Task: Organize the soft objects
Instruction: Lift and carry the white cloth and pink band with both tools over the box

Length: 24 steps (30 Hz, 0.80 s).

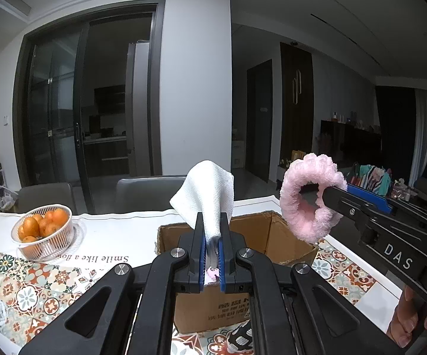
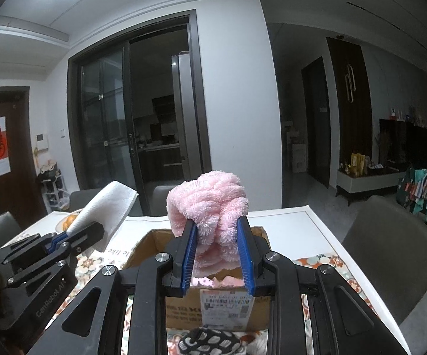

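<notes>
My left gripper [image 1: 212,222] is shut on a folded white cloth [image 1: 206,195] that sticks up above an open cardboard box [image 1: 284,238]. From the right wrist view that same left gripper [image 2: 72,232] and its white cloth [image 2: 107,207] sit to the left of the box [image 2: 145,247]. My right gripper [image 2: 217,223] is shut on a fluffy pink band [image 2: 210,201], held over the box. In the left wrist view the pink band [image 1: 305,198] forms a ring on the right gripper [image 1: 323,192]. Something pink lies inside the box [image 2: 228,281].
A white basket of oranges [image 1: 43,230] stands on the patterned tablecloth [image 1: 30,290] at the left. A black-and-white soft item [image 2: 207,341] lies in front of the box. Grey chairs [image 2: 397,254] ring the table. A hand [image 1: 412,319] holds the right gripper.
</notes>
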{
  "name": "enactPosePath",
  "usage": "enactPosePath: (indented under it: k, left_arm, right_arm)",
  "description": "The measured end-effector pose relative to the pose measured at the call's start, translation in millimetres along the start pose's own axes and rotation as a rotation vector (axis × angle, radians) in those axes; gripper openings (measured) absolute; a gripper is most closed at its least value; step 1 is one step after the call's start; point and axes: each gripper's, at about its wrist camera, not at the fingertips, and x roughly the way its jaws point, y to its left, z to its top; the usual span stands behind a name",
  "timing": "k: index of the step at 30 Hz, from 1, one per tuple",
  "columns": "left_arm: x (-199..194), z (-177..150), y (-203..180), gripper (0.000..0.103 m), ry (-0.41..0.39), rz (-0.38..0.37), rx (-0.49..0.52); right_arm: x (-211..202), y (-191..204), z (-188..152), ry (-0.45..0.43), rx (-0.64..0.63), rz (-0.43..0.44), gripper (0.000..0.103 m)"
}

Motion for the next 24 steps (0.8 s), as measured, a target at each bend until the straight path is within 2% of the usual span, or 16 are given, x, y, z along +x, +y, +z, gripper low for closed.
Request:
enactPosePath:
  k: [13, 24]
  left_arm:
    - [37, -3, -3, 0.008, 0.054, 0.003, 0.007]
    - [69, -17, -4, 0.009, 0.134, 0.003, -0.006]
  right_arm:
    - [39, -6, -2, 0.051, -0.002, 0.004, 0.029]
    - [74, -15, -7, 0.124, -0.002, 0.005, 0.029]
